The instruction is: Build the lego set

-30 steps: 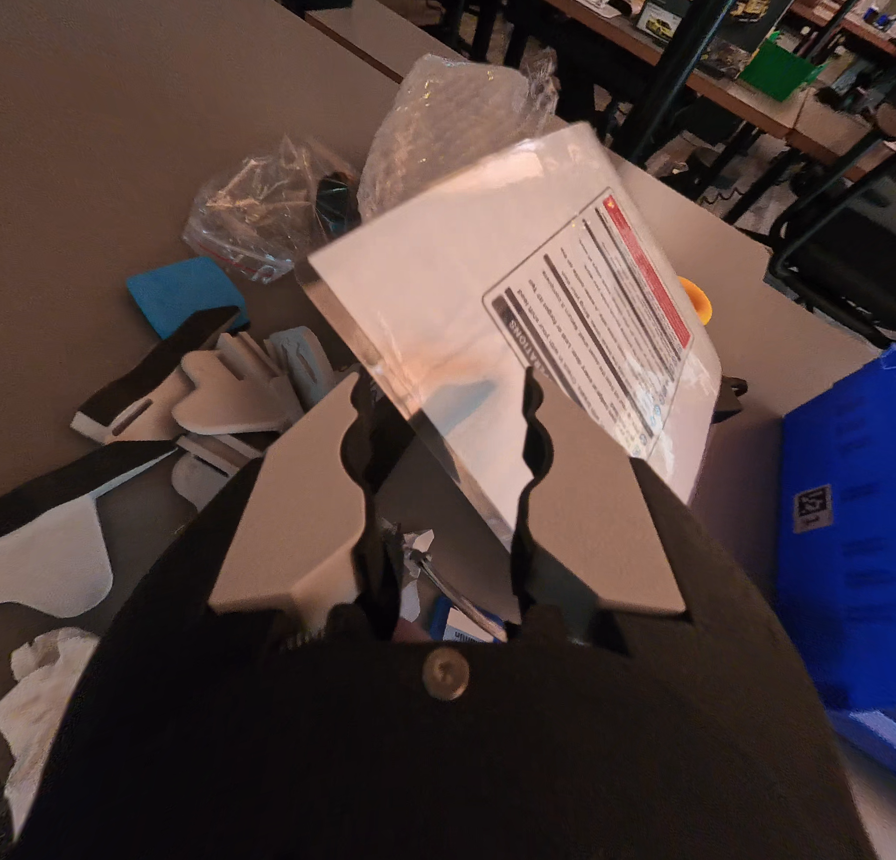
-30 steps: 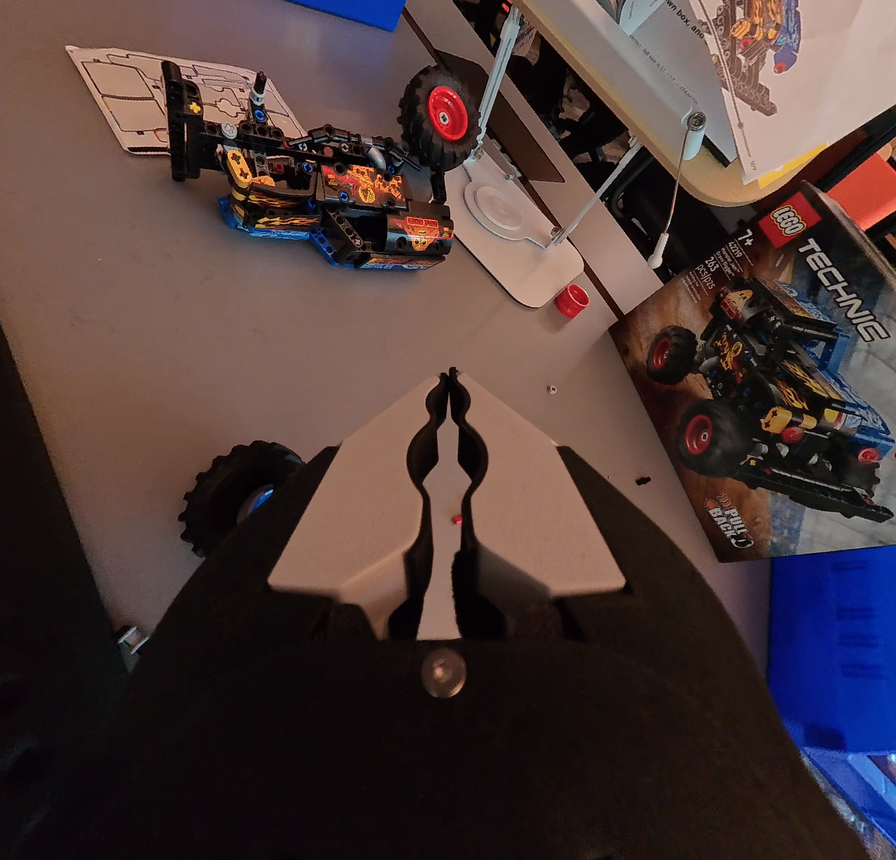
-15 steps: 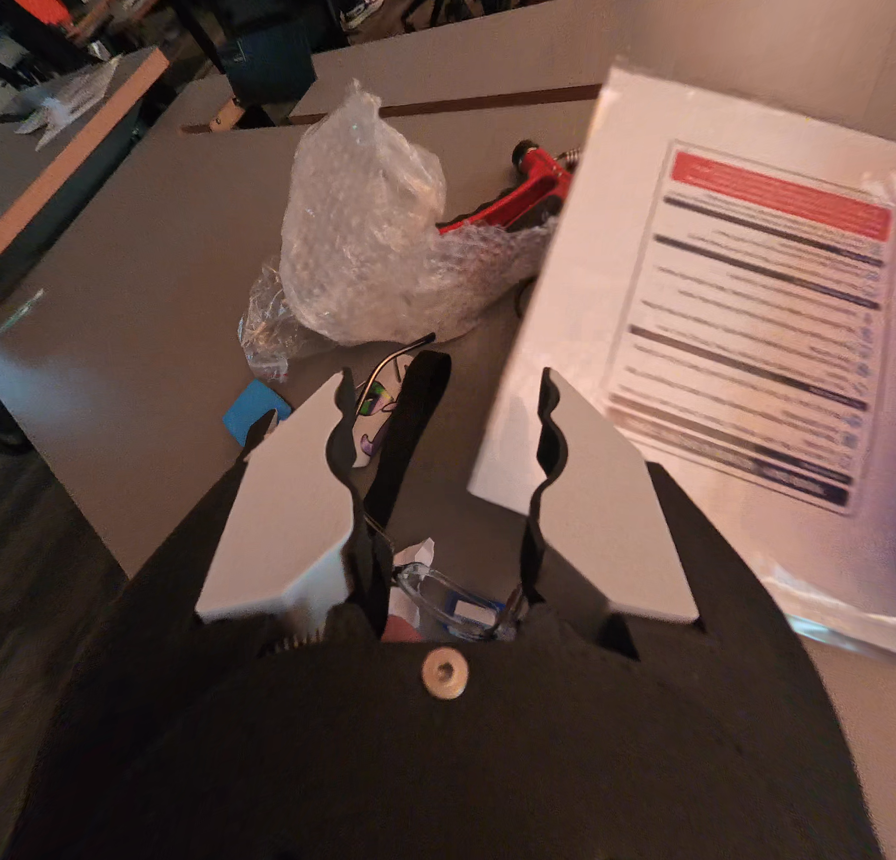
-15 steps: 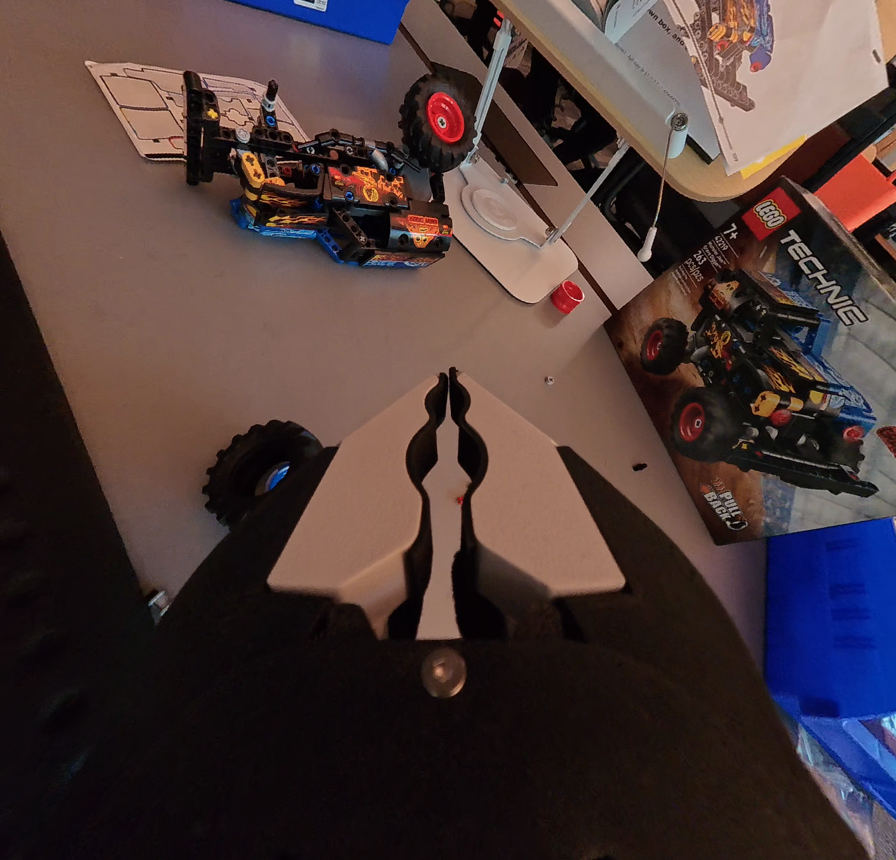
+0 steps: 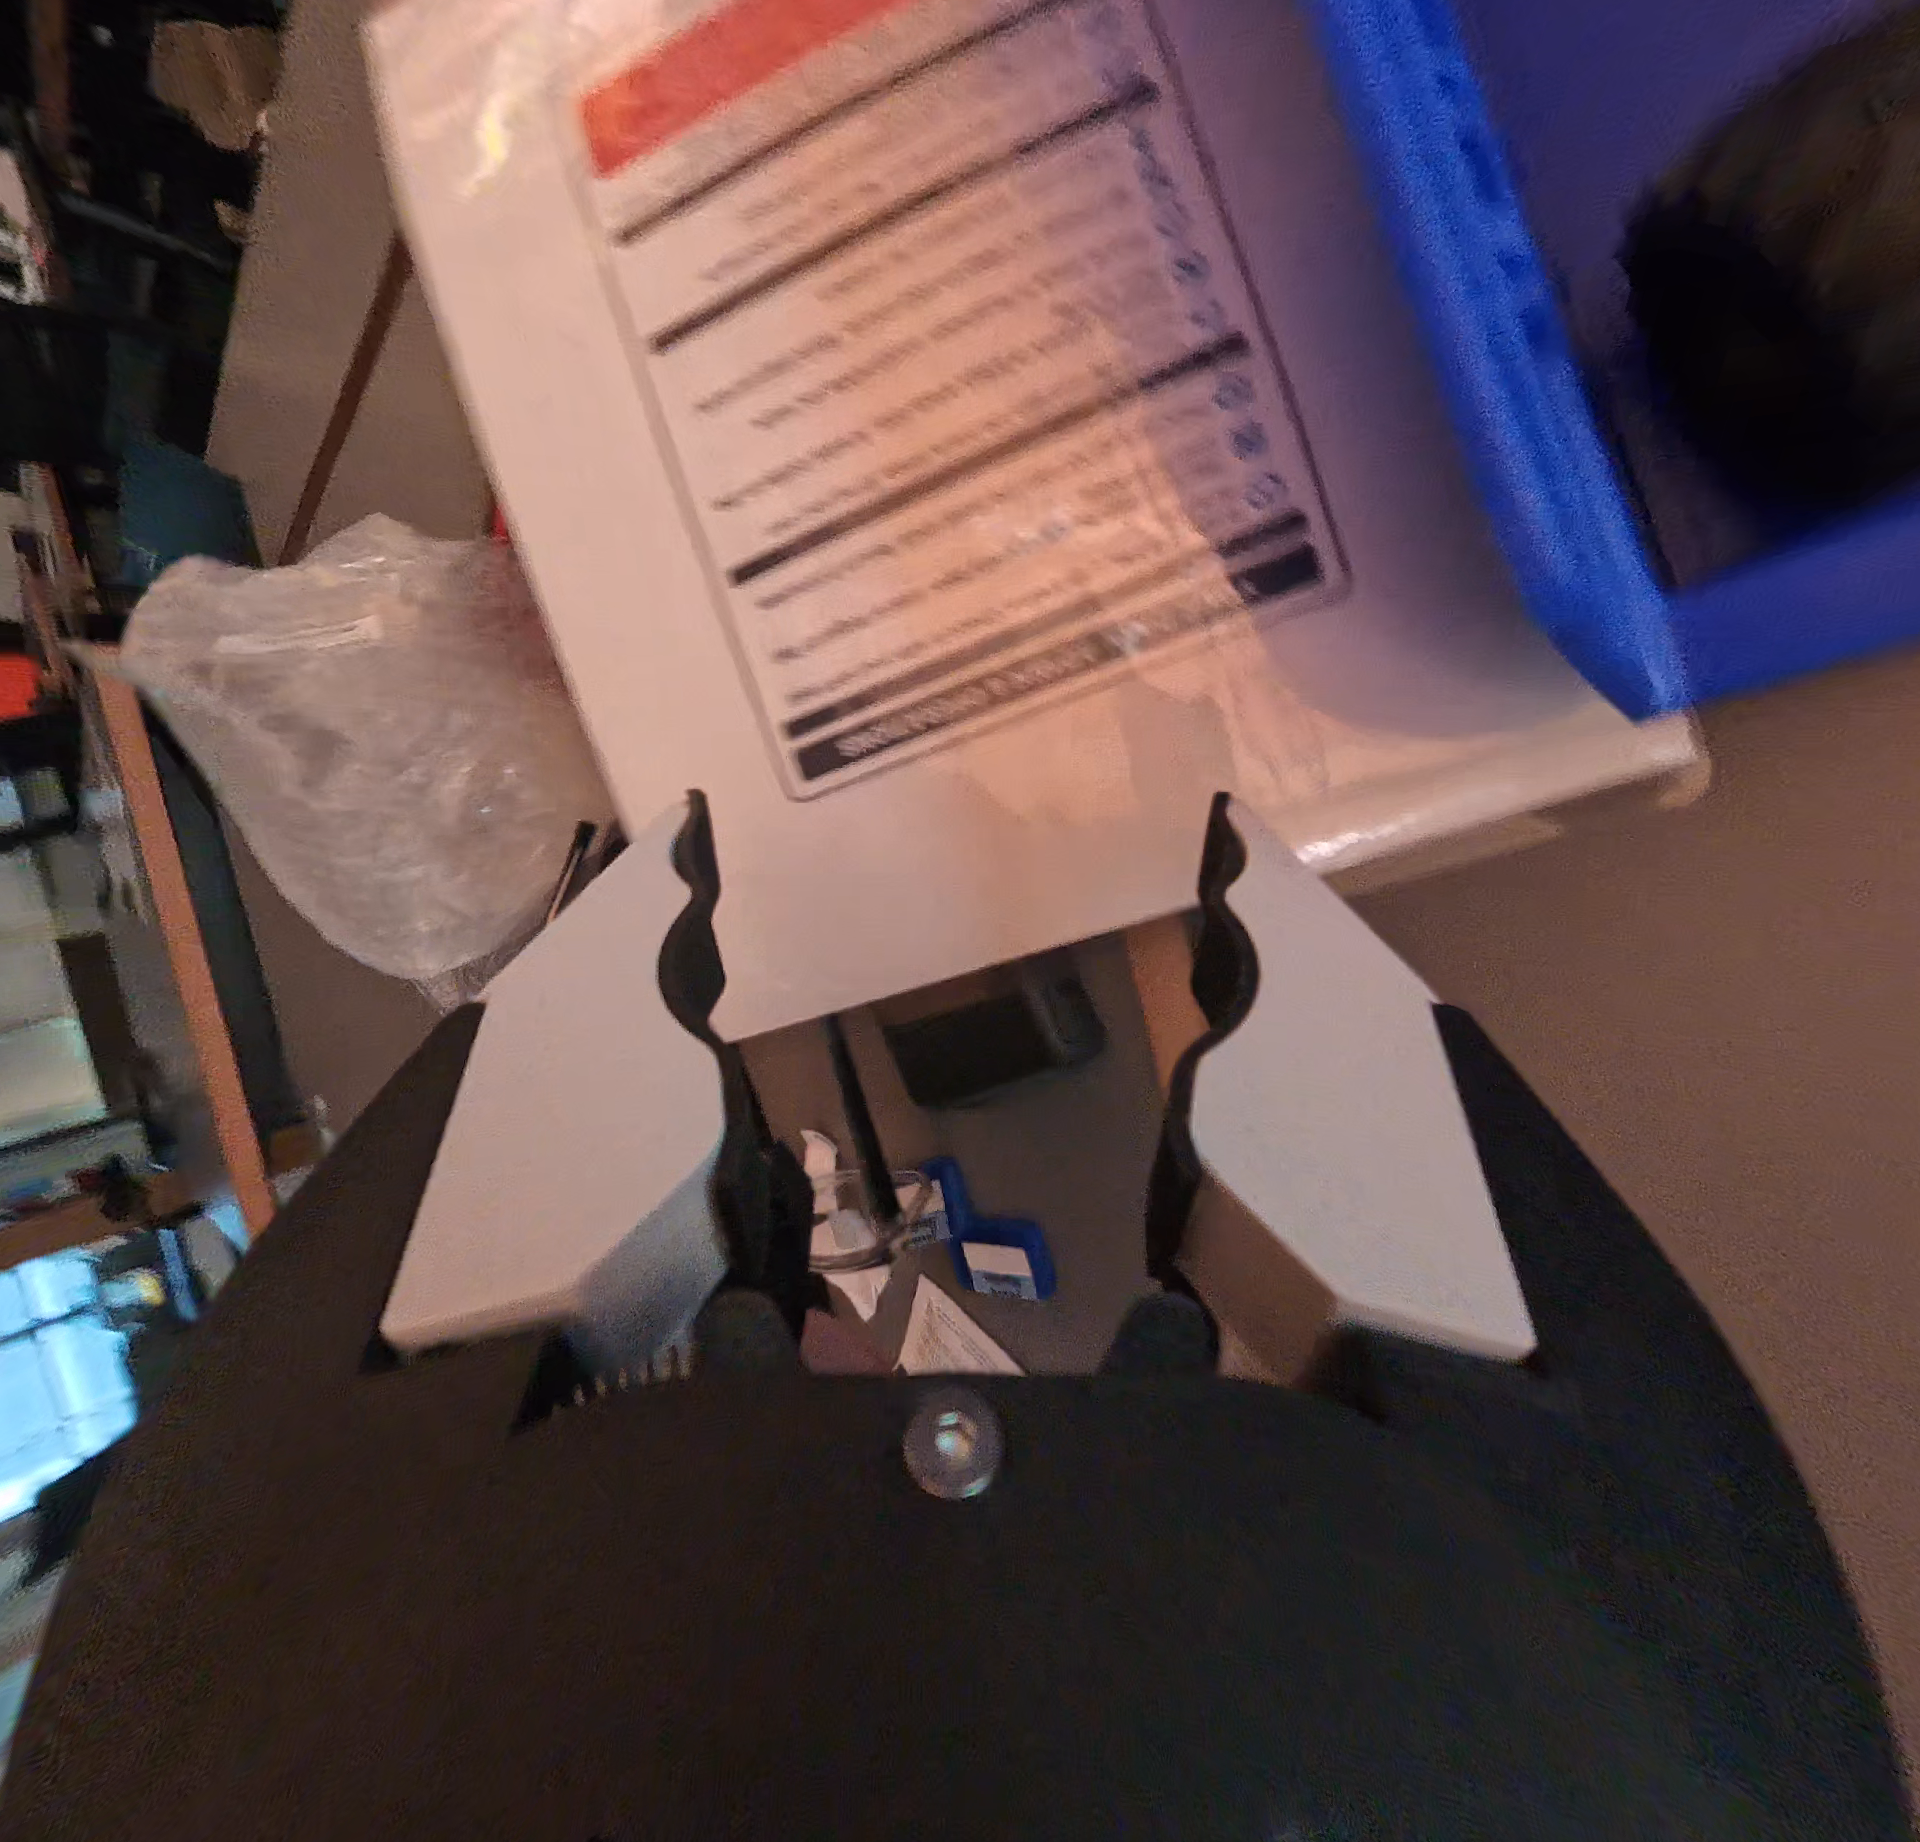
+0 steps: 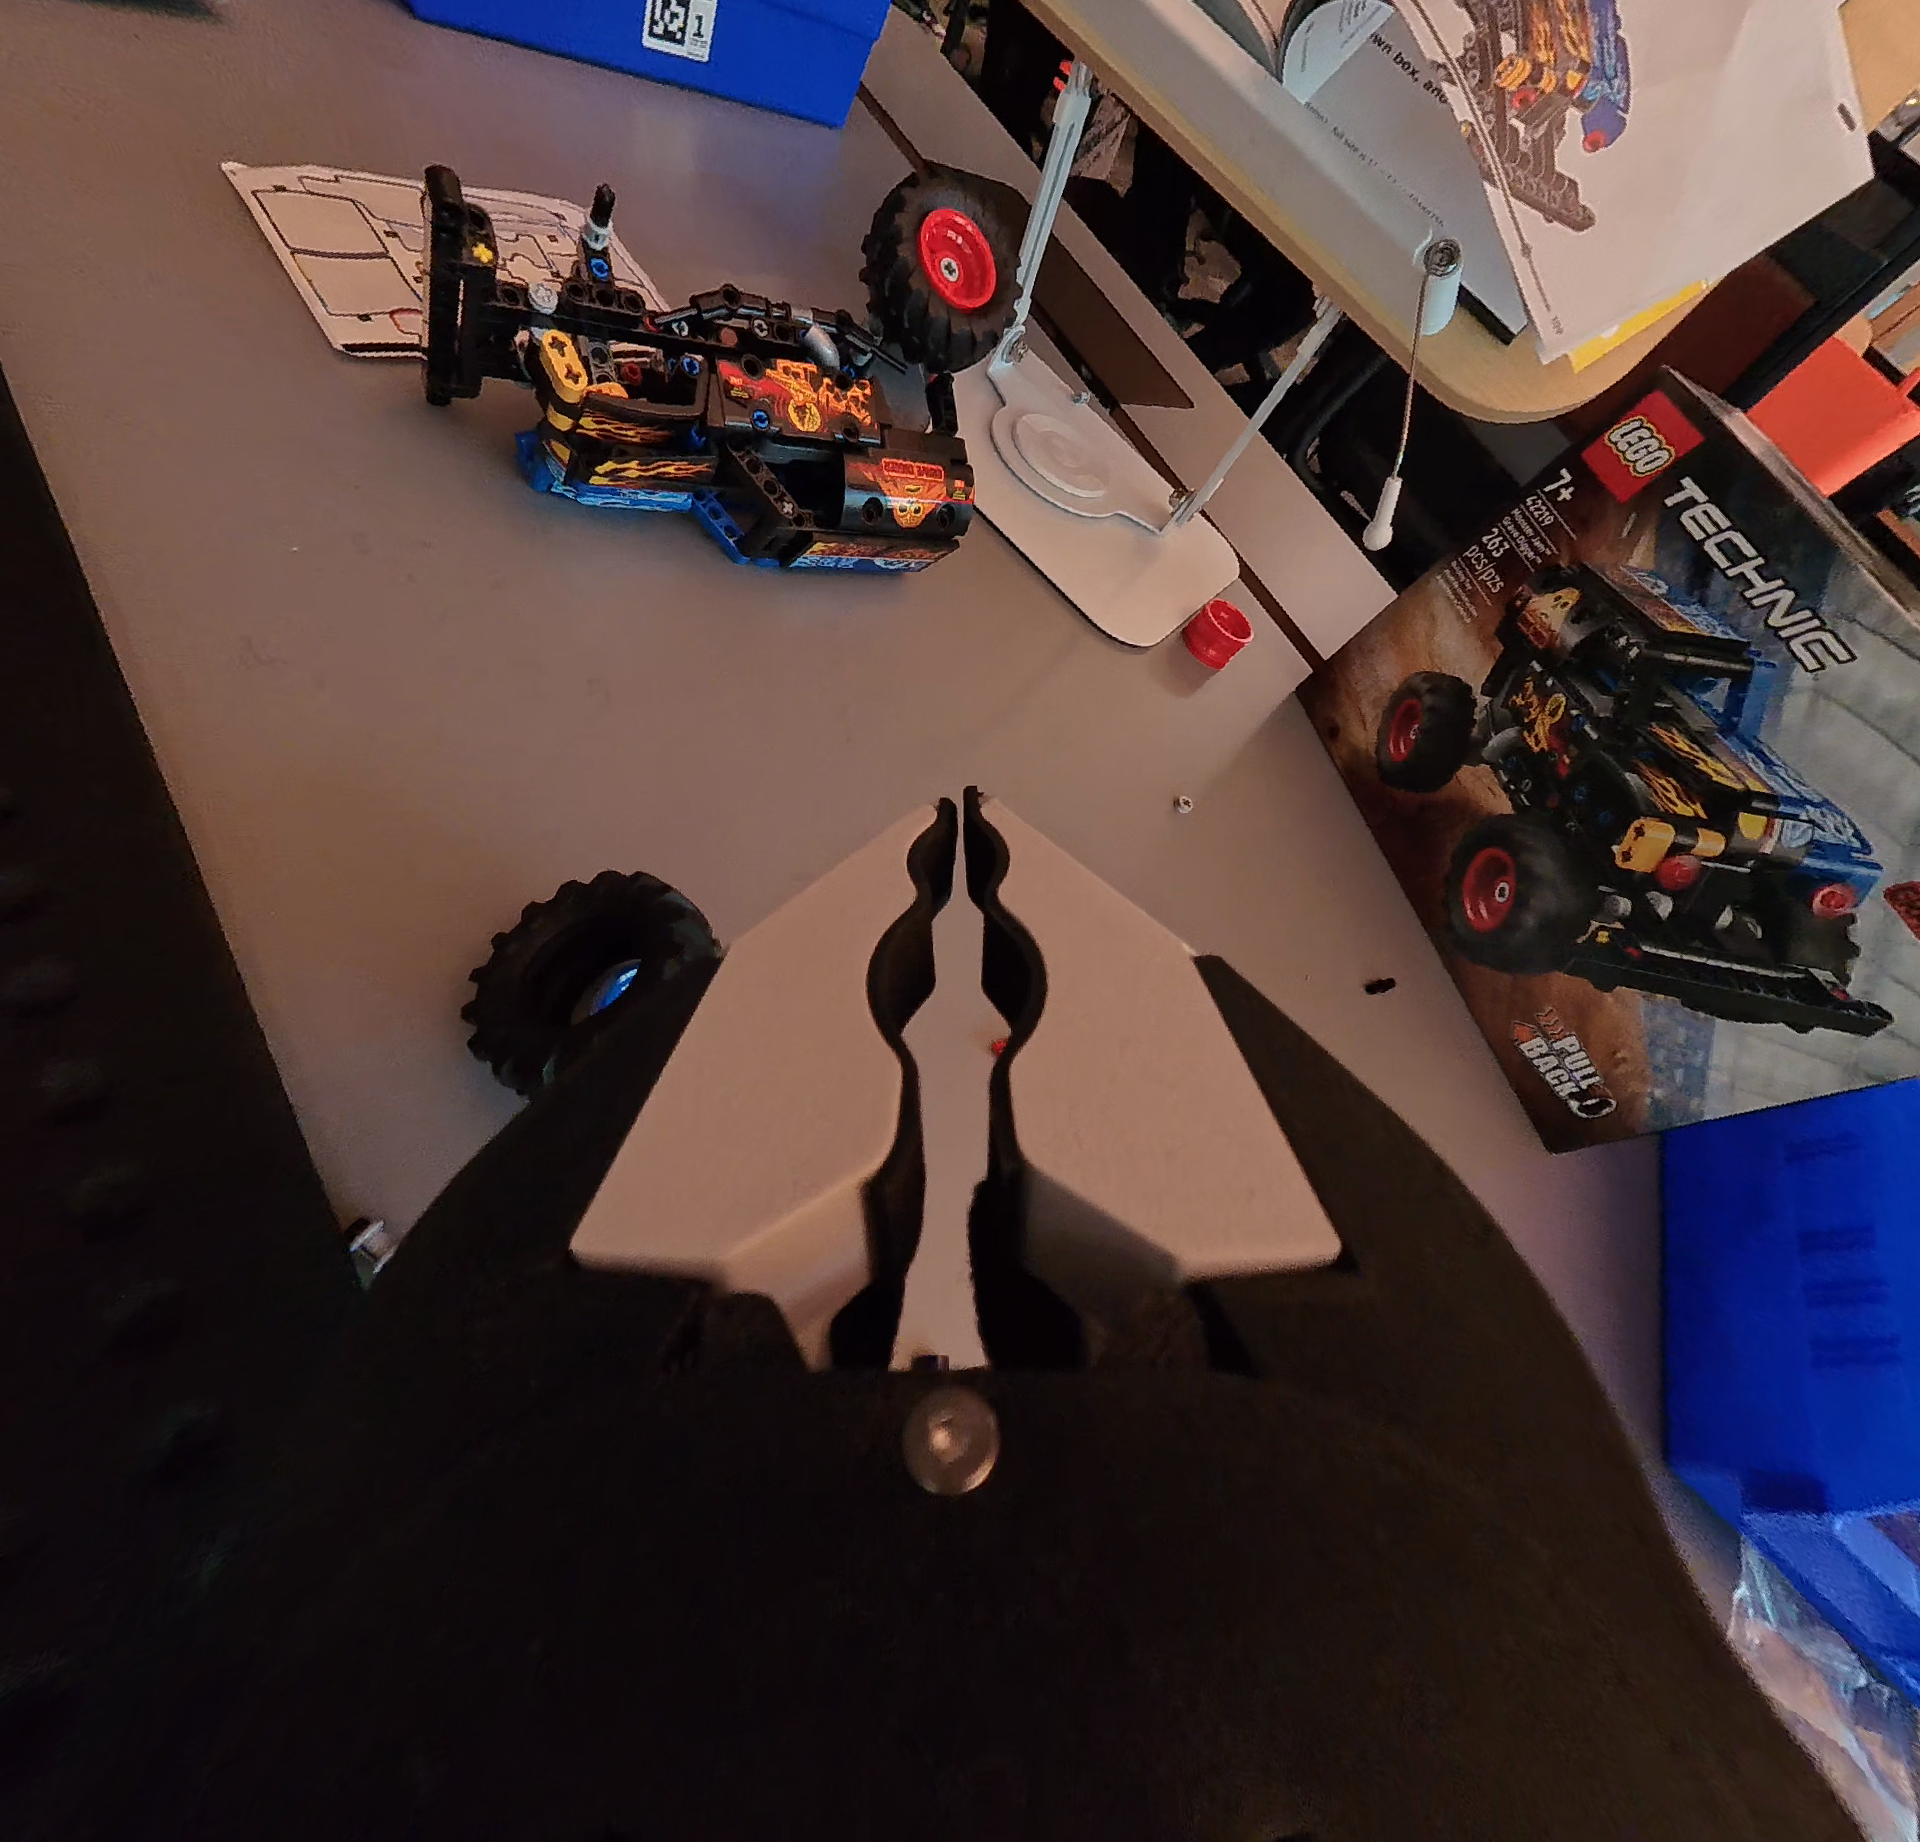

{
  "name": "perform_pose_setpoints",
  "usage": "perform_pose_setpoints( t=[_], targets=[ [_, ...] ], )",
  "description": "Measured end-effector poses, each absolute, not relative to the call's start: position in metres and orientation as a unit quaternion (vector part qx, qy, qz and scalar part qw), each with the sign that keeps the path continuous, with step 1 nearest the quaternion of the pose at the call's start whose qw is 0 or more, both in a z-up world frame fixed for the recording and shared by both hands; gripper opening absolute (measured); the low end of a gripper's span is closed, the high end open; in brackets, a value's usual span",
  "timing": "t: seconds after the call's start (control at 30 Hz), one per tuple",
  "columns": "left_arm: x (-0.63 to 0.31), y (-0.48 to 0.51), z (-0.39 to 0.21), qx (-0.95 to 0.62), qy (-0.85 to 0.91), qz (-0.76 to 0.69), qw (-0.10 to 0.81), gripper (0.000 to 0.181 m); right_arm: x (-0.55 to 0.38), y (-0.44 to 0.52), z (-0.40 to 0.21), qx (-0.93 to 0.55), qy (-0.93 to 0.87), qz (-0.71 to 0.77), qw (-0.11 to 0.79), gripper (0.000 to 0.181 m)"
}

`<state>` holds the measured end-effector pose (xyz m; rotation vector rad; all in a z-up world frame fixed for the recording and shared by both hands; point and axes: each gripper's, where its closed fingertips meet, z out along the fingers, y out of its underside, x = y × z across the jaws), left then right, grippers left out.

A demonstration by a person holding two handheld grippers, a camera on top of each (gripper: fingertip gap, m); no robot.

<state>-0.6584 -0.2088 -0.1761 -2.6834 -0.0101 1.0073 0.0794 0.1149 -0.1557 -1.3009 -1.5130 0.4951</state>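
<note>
While the left gripper (image 5: 951, 826) has its fingers (image 5: 582, 1086) spread wide and holds nothing, a white laminated sheet (image 5: 831, 421) with a red band and blurred lines of print lies just beyond them, its near corner reaching between the fingers; whether it touches them cannot be told. Only the left wrist view shows this sheet, a crumpled clear plastic bag (image 5: 343, 753) and a blue bin (image 5: 1558, 338). Right gripper (image 6: 958, 805): fingers nearly closed, a thin gap at the tips, nothing clamped, above the grey worktop (image 6: 520, 691). Only the right wrist view shows the partly built lego truck (image 6: 717, 421) lying well ahead, a red-hubbed wheel (image 6: 945, 260) at its far end, a loose black tyre (image 6: 582, 971) beside the gripper, a small red piece (image 6: 1216, 634), the printed set box (image 6: 1662, 784), an open instruction booklet (image 6: 1507, 57) on a stand, and a blue bin bearing a square coded tag (image 6: 681, 21).
</note>
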Motion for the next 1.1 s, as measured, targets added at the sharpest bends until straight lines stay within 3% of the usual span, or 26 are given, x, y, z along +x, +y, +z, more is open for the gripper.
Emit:
perform_pose_setpoints(
  t=[0.1, 0.2, 0.27, 0.33, 0.43, 0.77, 1.1],
  targets=[
    [-0.645, -0.227, -0.205, -0.920, 0.089, 0.379, 0.051, 0.100, 0.084, 0.116, -0.156, -0.543, -0.625, 0.211, 0.520, 0.000],
    [-0.642, -0.234, -0.221, -0.885, 0.155, 0.439, 0.023, 0.096, 0.085, 0.118, -0.157, -0.543, -0.621, 0.217, 0.522, 0.000],
    [-0.642, -0.228, -0.223, -0.845, 0.206, 0.492, 0.017, 0.073, 0.084, 0.118, -0.157, -0.540, -0.621, 0.218, 0.524, 0.000],
    [-0.636, -0.219, -0.225, -0.822, 0.236, 0.517, 0.037, 0.028, 0.084, 0.119, -0.155, -0.538, -0.621, 0.217, 0.527, 0.000],
    [-0.644, -0.210, -0.205, -0.786, 0.222, 0.574, 0.061, 0.001, 0.085, 0.121, -0.155, -0.541, -0.619, 0.215, 0.527, 0.000],
    [-0.697, -0.203, -0.073, -0.691, 0.163, 0.695, 0.109, 0.000, 0.083, 0.130, -0.163, -0.557, -0.616, 0.200, 0.519, 0.000],
    [-0.753, -0.231, 0.073, -0.641, -0.023, 0.726, 0.250, 0.000, 0.083, 0.144, -0.175, -0.583, -0.612, 0.180, 0.503, 0.000]
  ],
)
